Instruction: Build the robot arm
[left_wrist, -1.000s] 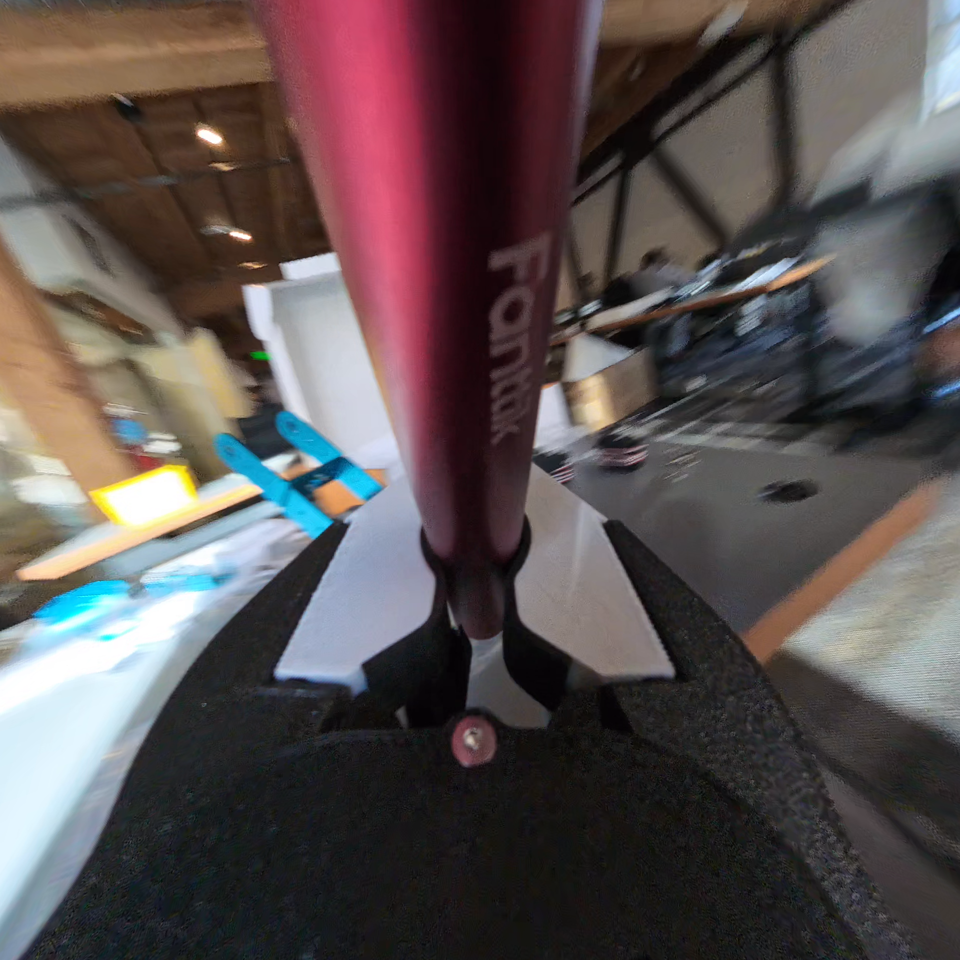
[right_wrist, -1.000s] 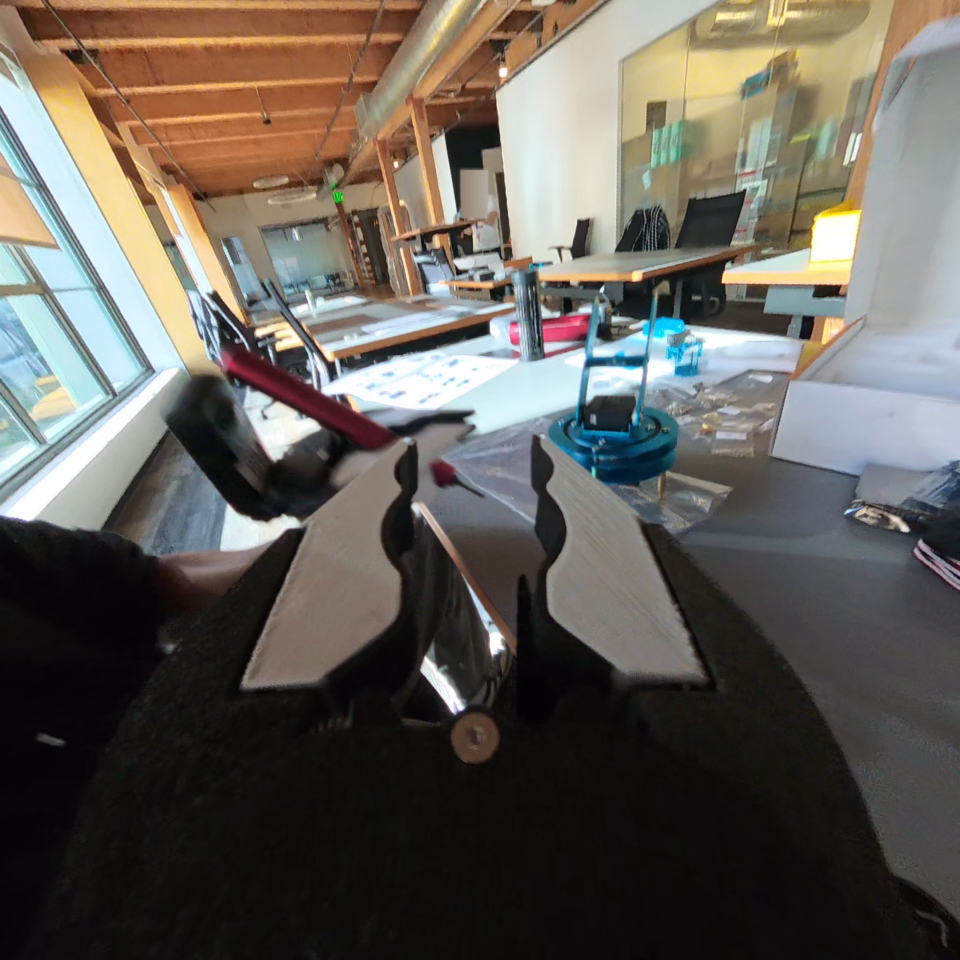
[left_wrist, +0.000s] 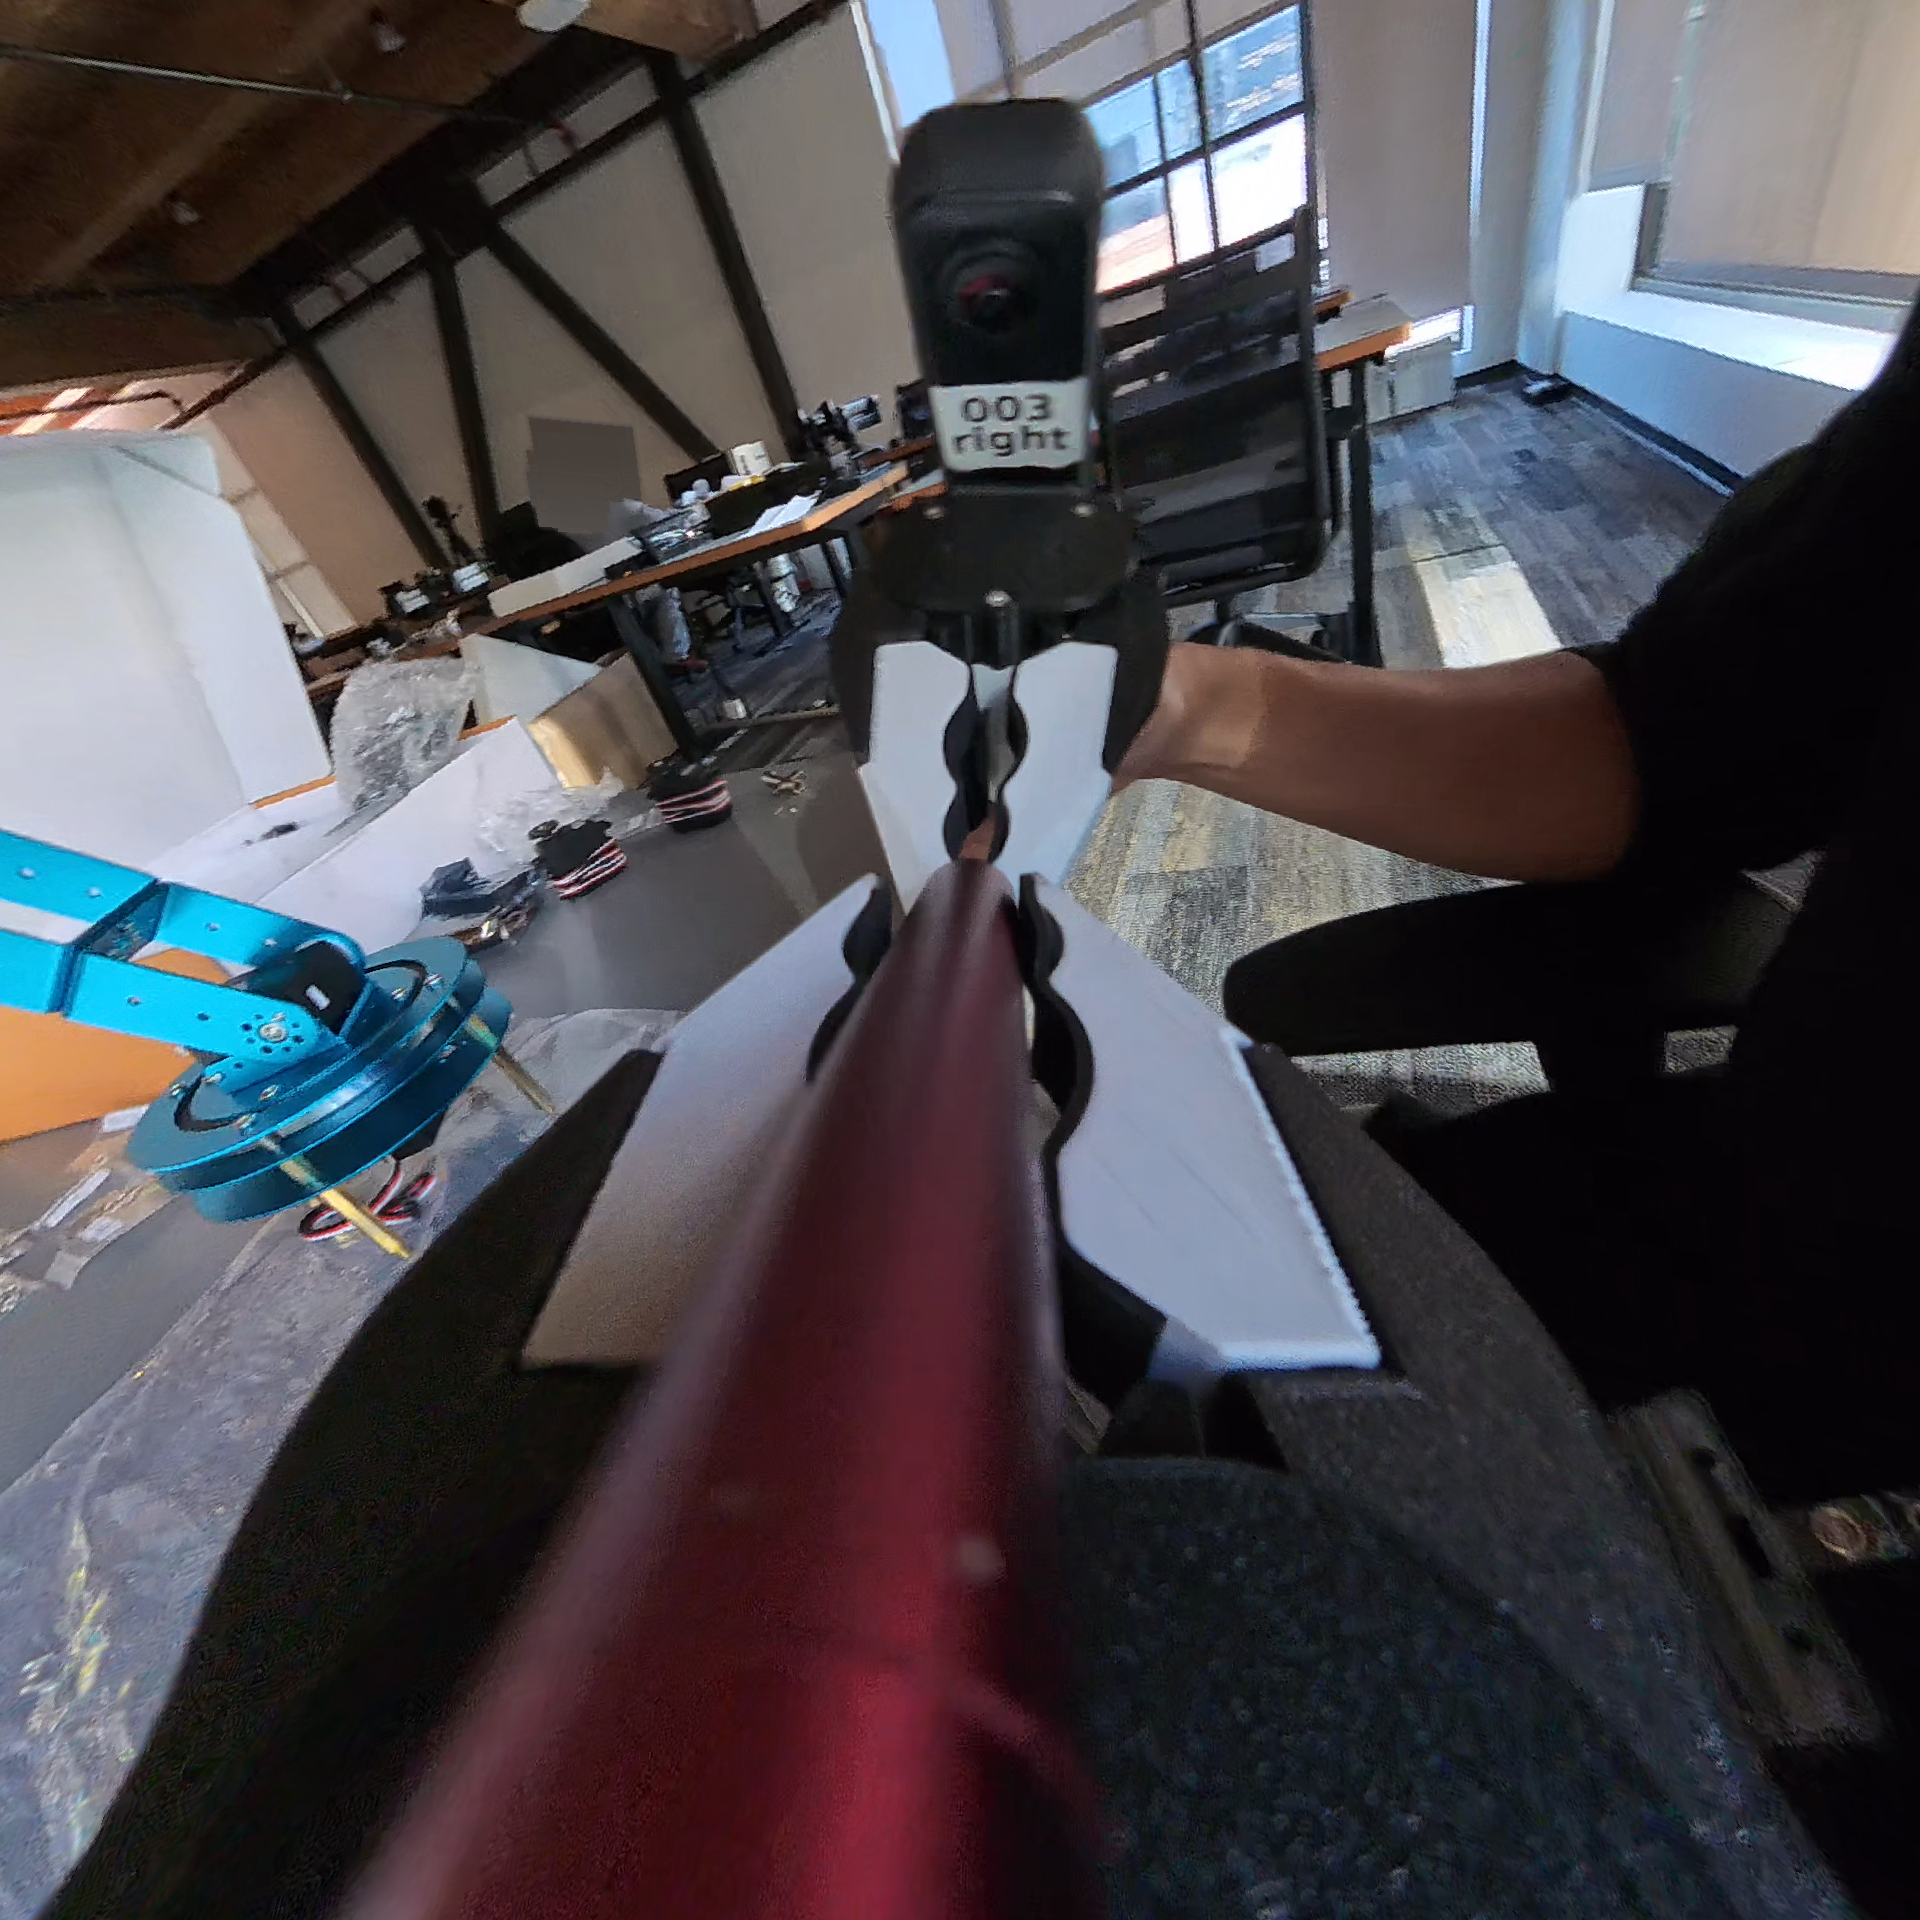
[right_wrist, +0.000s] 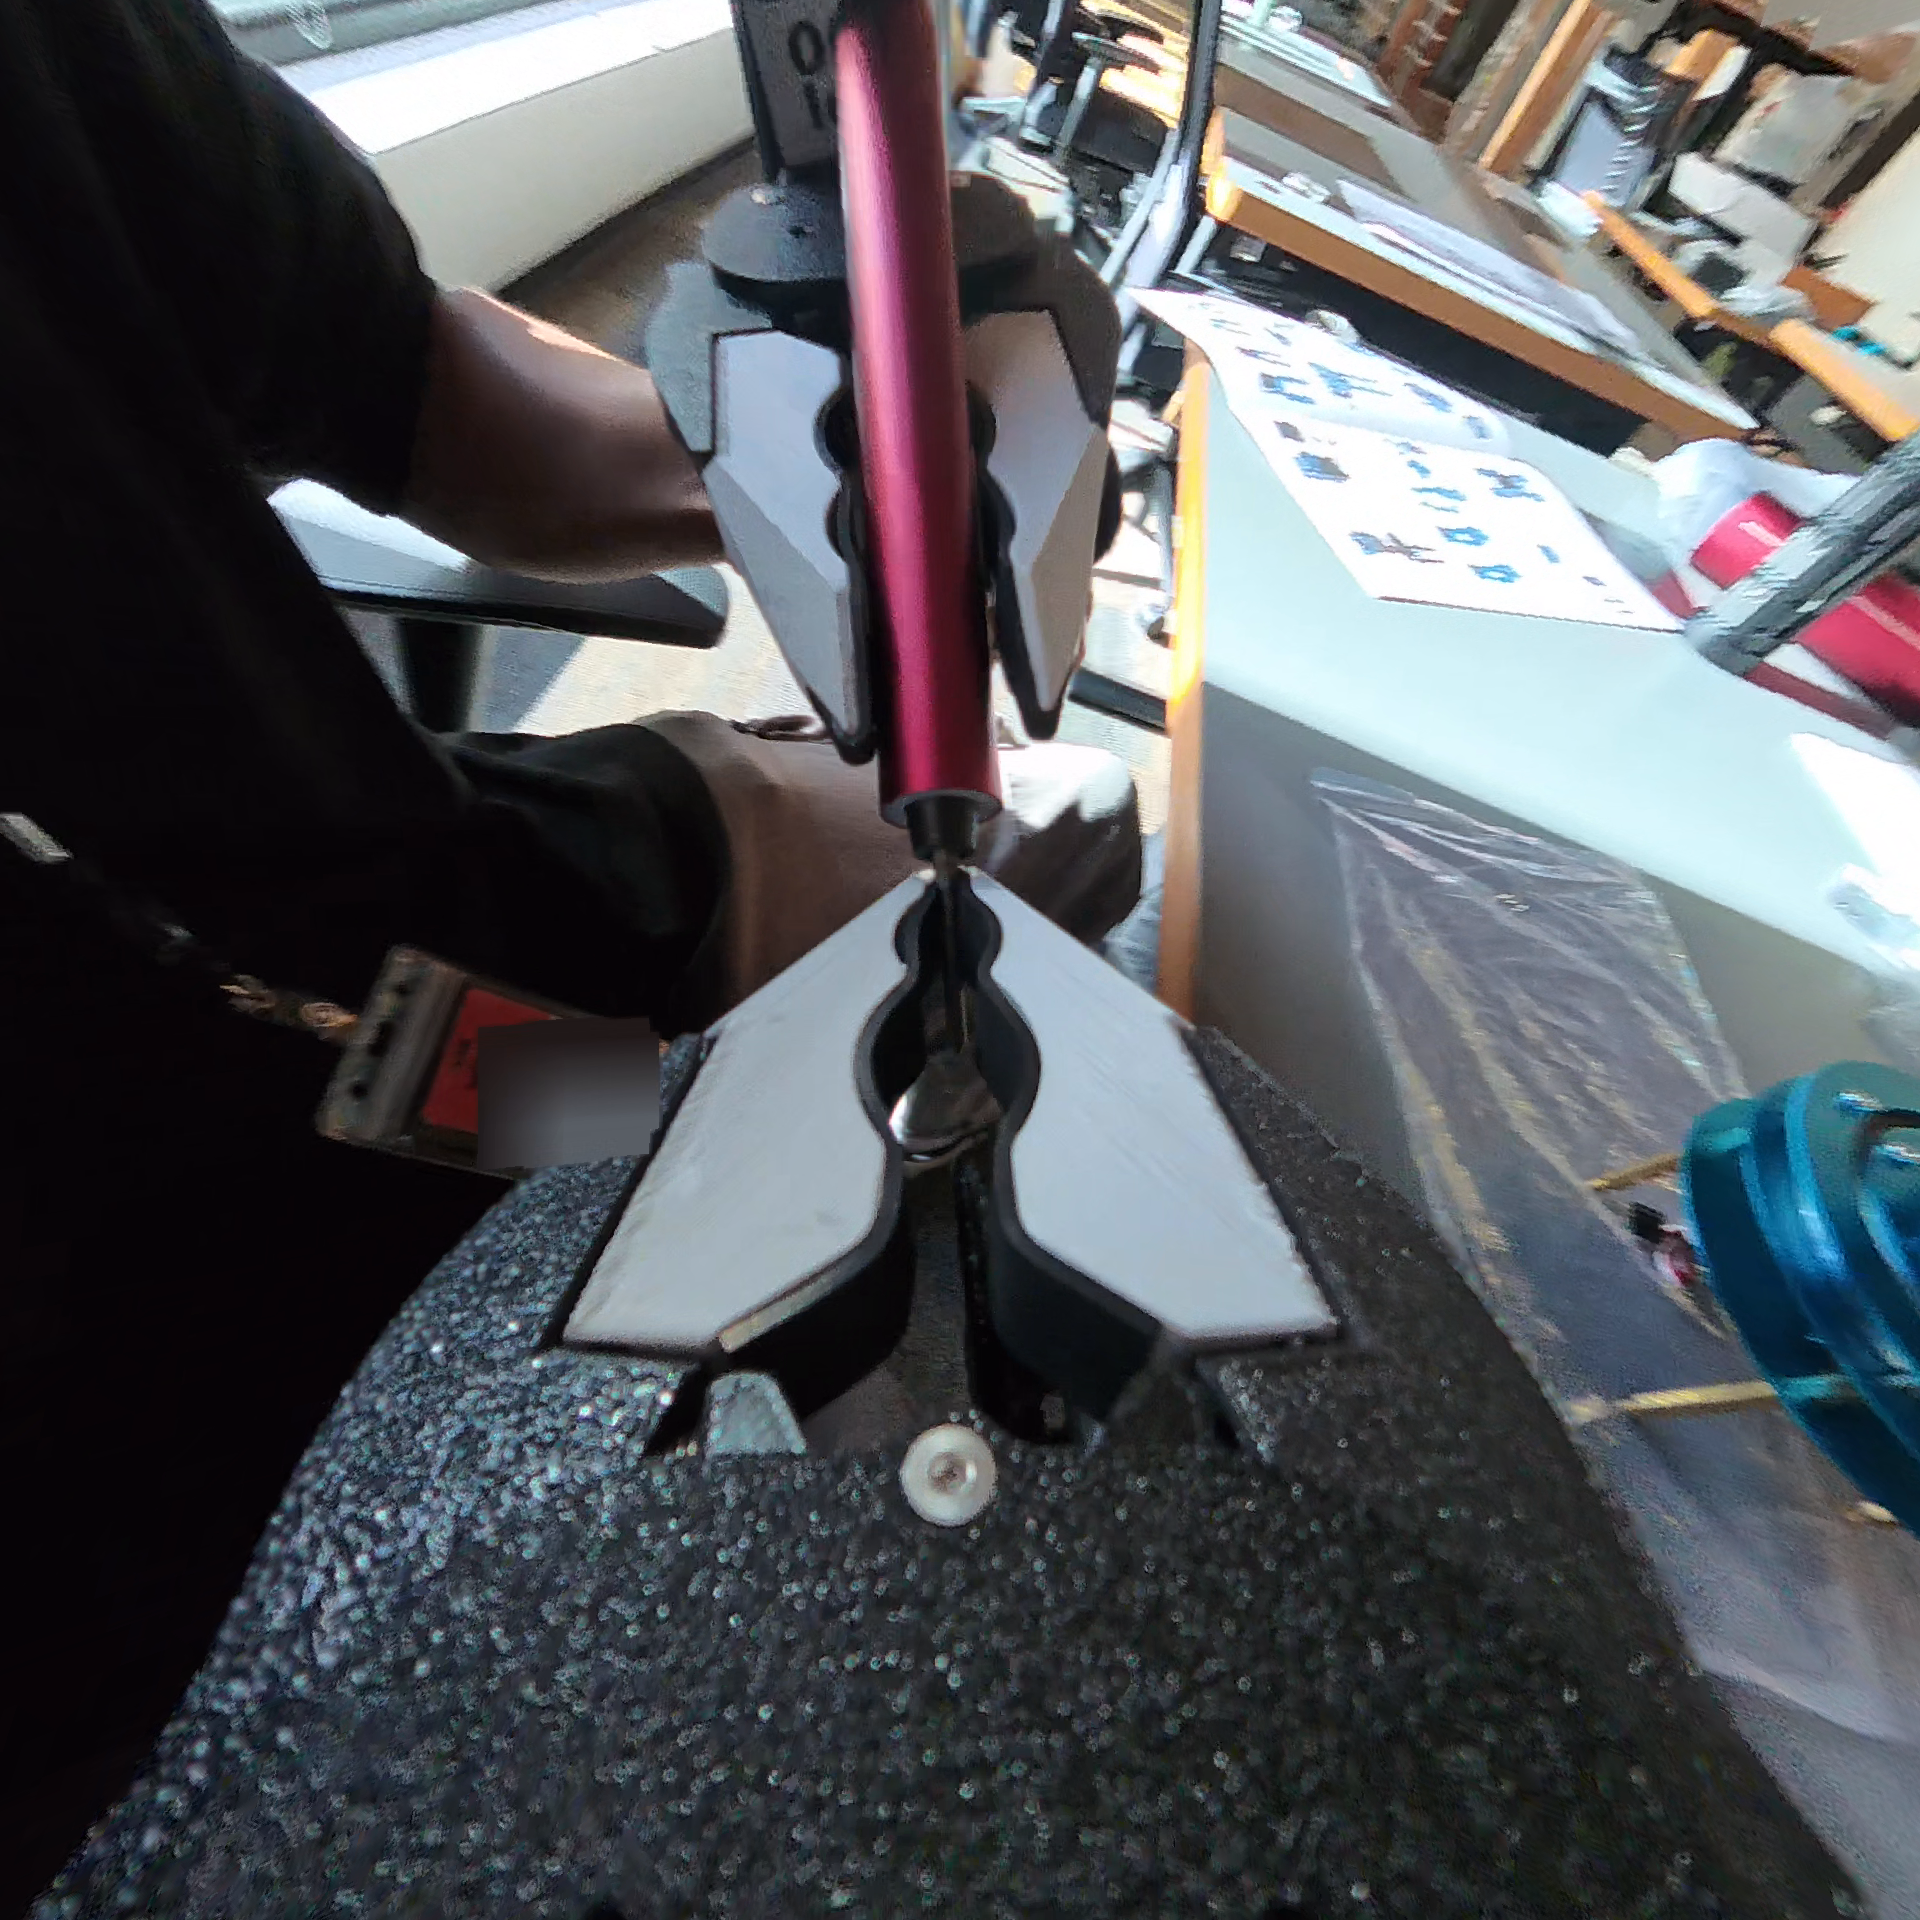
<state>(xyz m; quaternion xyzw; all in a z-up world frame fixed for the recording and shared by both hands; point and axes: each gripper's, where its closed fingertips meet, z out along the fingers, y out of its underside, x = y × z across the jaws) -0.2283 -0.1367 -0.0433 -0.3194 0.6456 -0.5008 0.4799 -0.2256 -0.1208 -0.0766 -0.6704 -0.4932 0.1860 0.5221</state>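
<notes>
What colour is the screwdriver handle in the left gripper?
Metallic dark red, magenta-tinged: the screwdriver handle. Sharpest in the right wrist view.

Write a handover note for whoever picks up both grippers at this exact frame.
Left gripper: shut on the barrel of the red pen-style screwdriver, held in the air beside the table edge.
Right gripper: faces the left one, tips closed on the screwdriver's thin bit. A shiny metal piece sits deeper between its fingers; I cannot tell what it is.
Blue robot-arm base: standing on the grey table, neither gripper touching it.
</notes>
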